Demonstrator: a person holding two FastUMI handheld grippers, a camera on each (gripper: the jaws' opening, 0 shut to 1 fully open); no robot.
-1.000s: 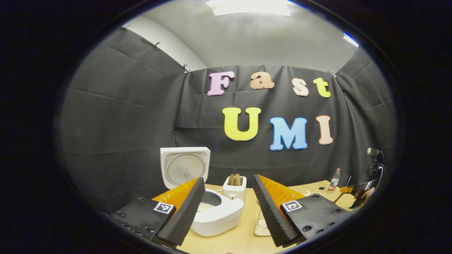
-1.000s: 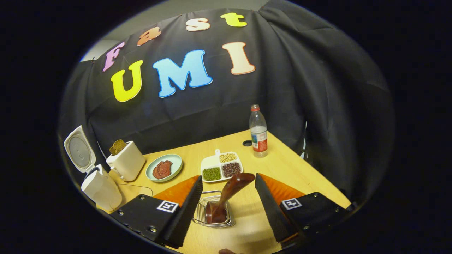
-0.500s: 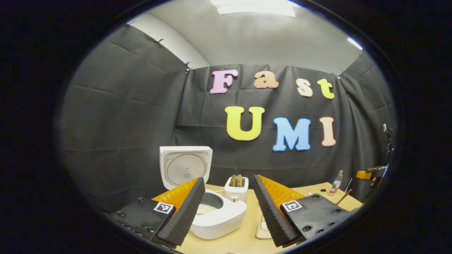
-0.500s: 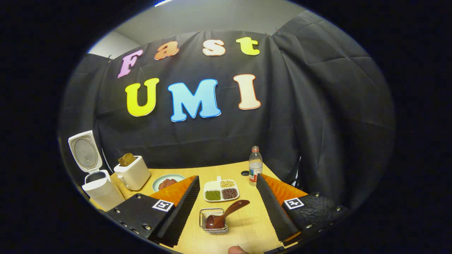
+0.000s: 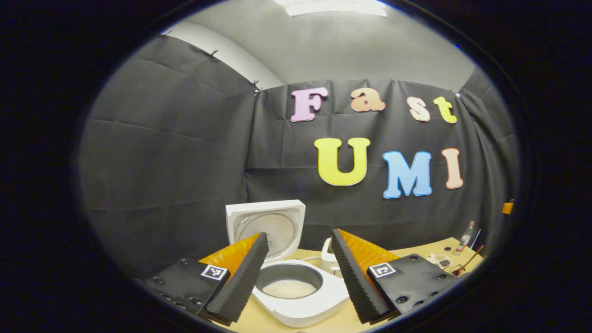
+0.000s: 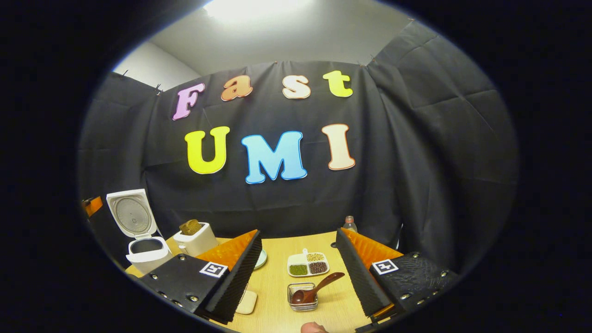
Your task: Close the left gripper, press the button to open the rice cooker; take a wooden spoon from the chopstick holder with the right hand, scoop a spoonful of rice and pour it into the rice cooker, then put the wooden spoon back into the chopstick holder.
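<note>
Resting in its wire holder (image 6: 302,302), the dark wooden spoon (image 6: 315,289) seems empty; both grippers' fingers spread.

Open rice cooker (image 5: 300,300) between the spread fingers of the left hand-held gripper (image 5: 297,282).

The lid (image 5: 267,226) stands upright behind the pot, which holds a pale layer at its bottom. The 2 fingers (image 5: 240,282) grip nothing. On the table (image 5: 418,249), a white toaster (image 5: 327,259) sits just behind the cooker, and a bottle (image 5: 464,237) stands far right.

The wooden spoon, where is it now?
In the right gripper view, the wooden spoon leans in the wire chopstick holder on the table, just before the divided grain dish.
</note>
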